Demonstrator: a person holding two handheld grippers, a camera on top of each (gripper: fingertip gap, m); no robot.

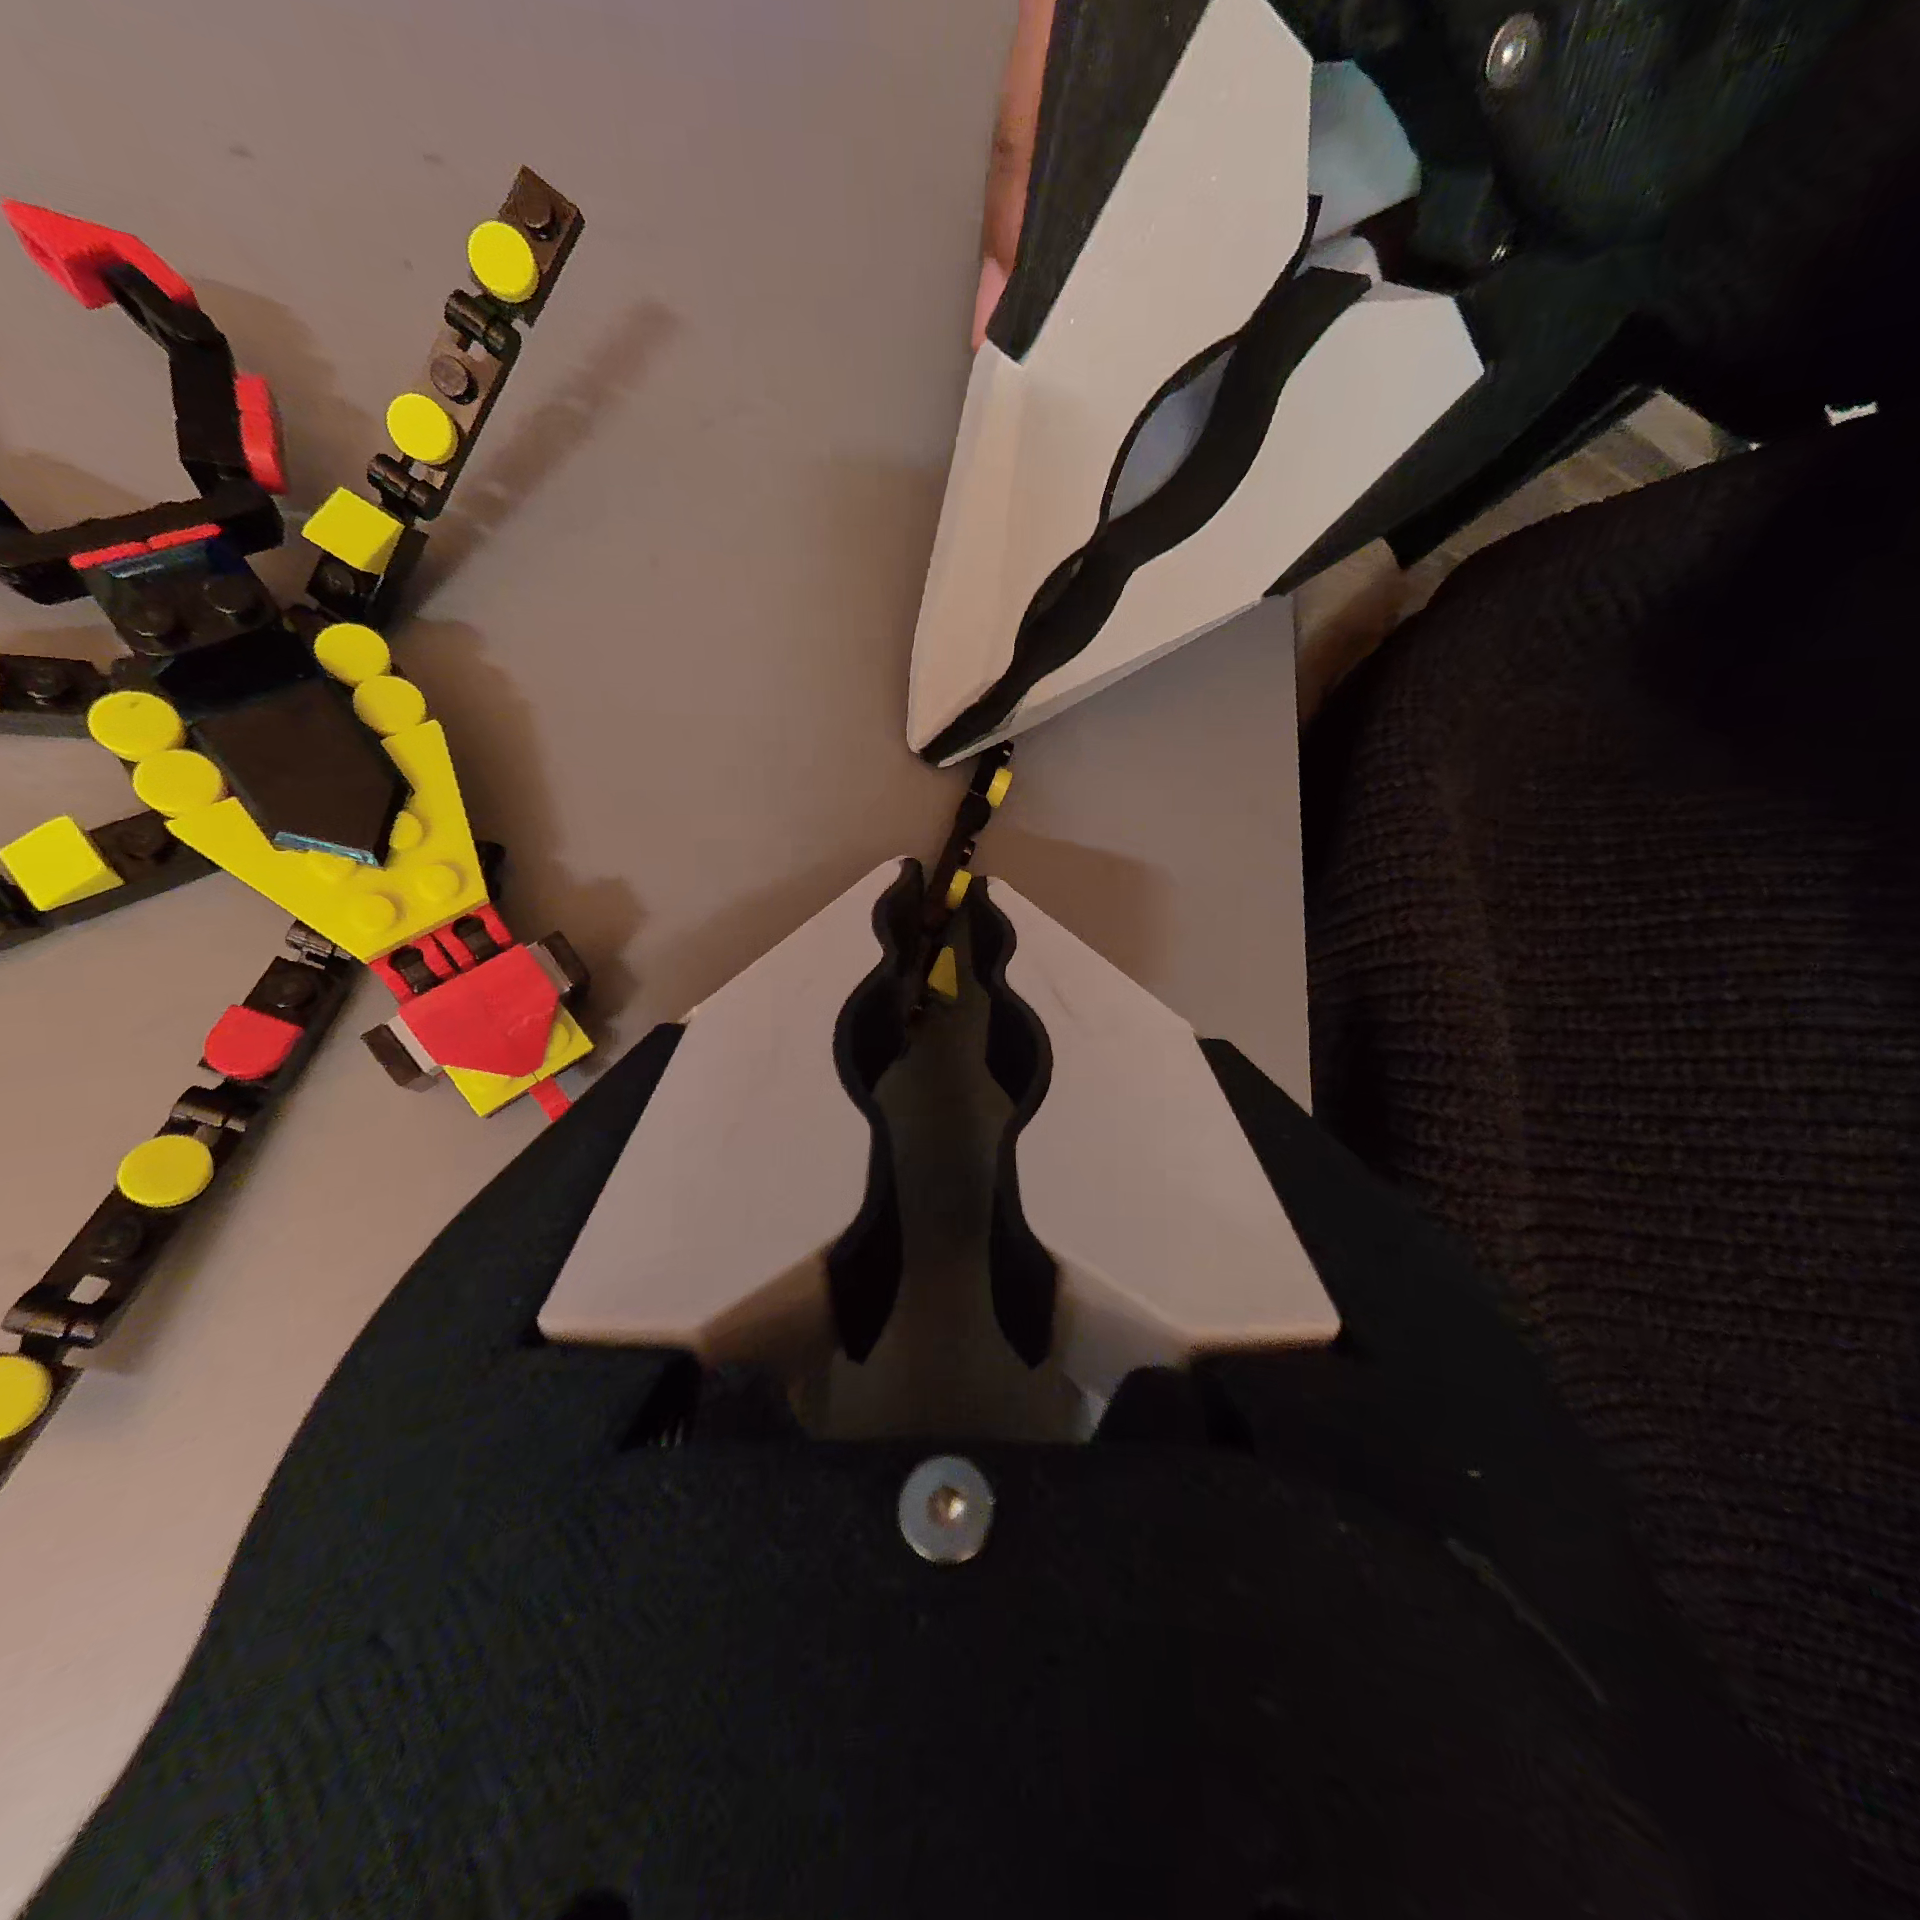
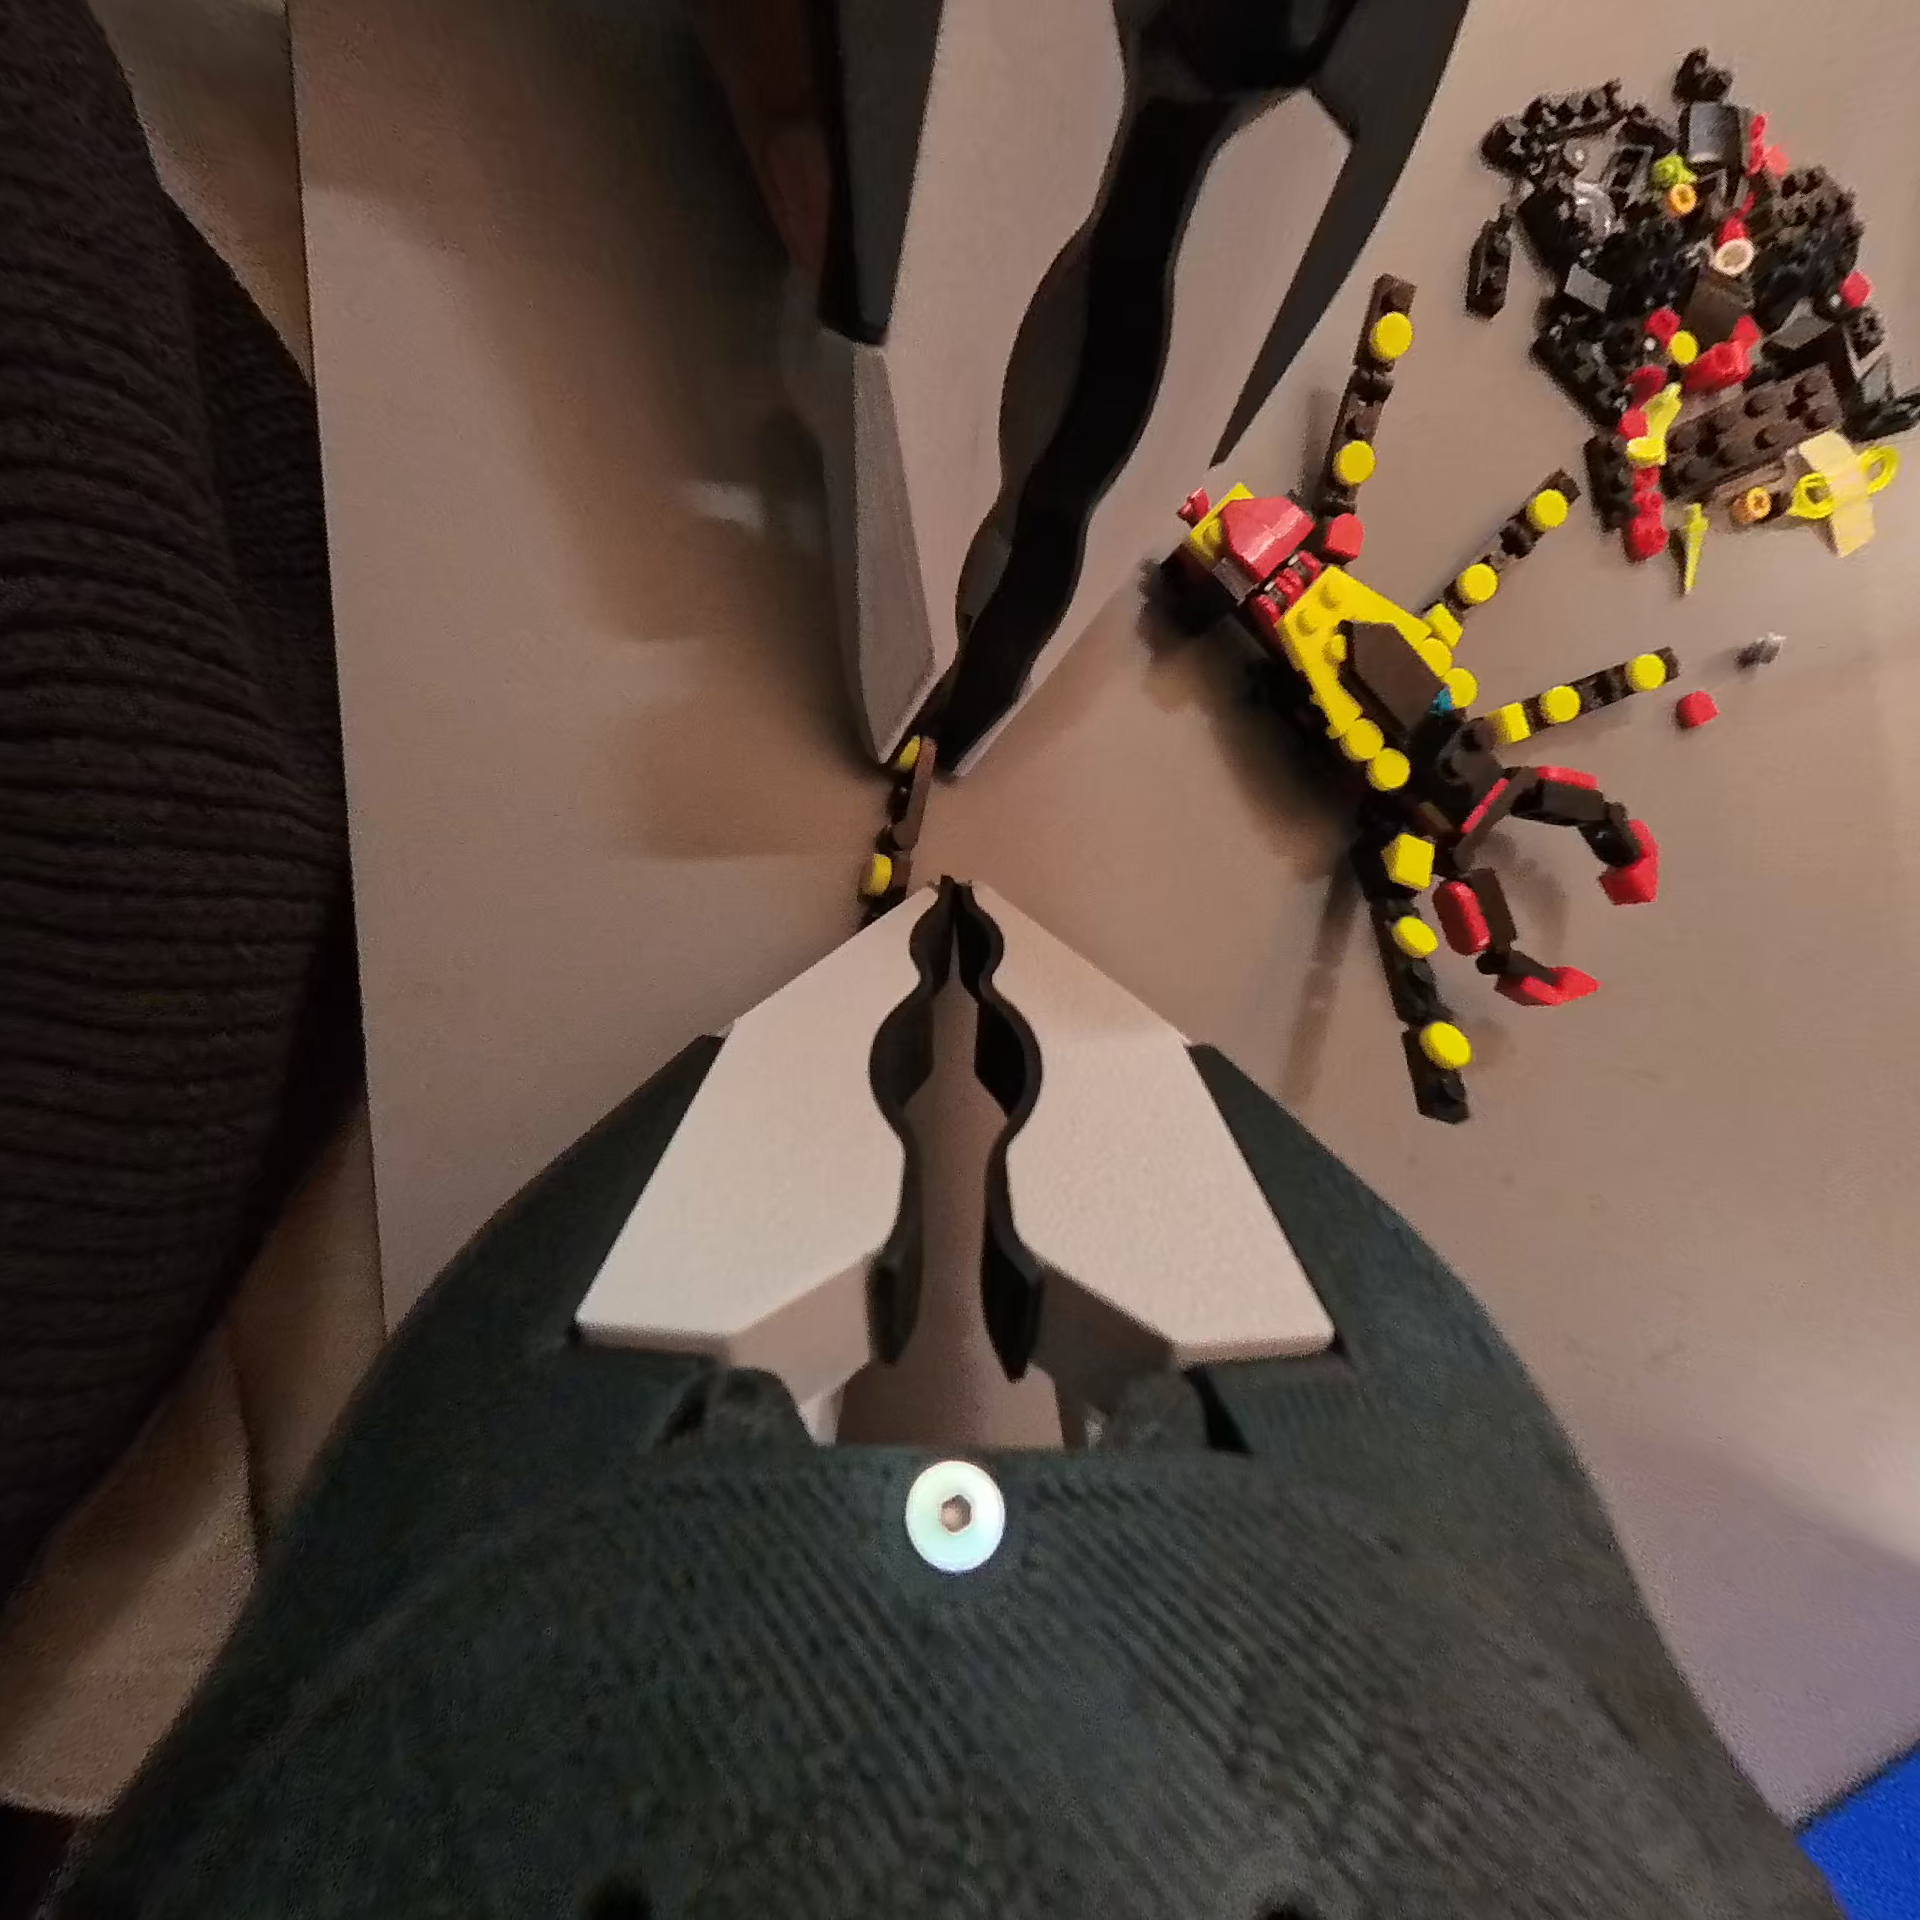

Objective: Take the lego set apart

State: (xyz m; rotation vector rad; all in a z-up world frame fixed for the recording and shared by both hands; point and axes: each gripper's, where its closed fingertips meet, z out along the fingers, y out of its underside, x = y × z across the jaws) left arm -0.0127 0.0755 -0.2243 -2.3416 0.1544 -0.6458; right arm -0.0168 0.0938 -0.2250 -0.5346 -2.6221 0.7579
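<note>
Two handheld grippers are pinching opposite ends of a detached leg strip (image 1: 971,842), a thin black run of hinged plates dotted with yellow studs, above a pale grey table (image 1: 727,468). In the left wrist view, the left gripper (image 1: 940,883) is sitting at lower centre with its jaws closed on the near end of the strip, while the right gripper (image 1: 961,753) is reaching down from the upper right of the frame, its tips clamped on the far end. The right wrist view is showing the mirror of this: the right gripper (image 2: 948,888) is gripping at lower centre and the left gripper (image 2: 920,753) is descending from the top. The rest of the lego set, a black, yellow and red spider model (image 1: 312,748), is lying flat at the left of the left view and at right of centre in the right view (image 2: 1382,686), with a pile of loose pieces (image 2: 1714,312) in the upper right there. The step in hand appears to be splitting the strip at one of its joints. Doing it well probably means keeping both grips close to the chosen hinge, bending or twisting rather than pulling straight, and staying low over the table, since a small segment snapping free could drop off the edge beside the dark knitted fabric (image 1: 1610,1039).
</note>
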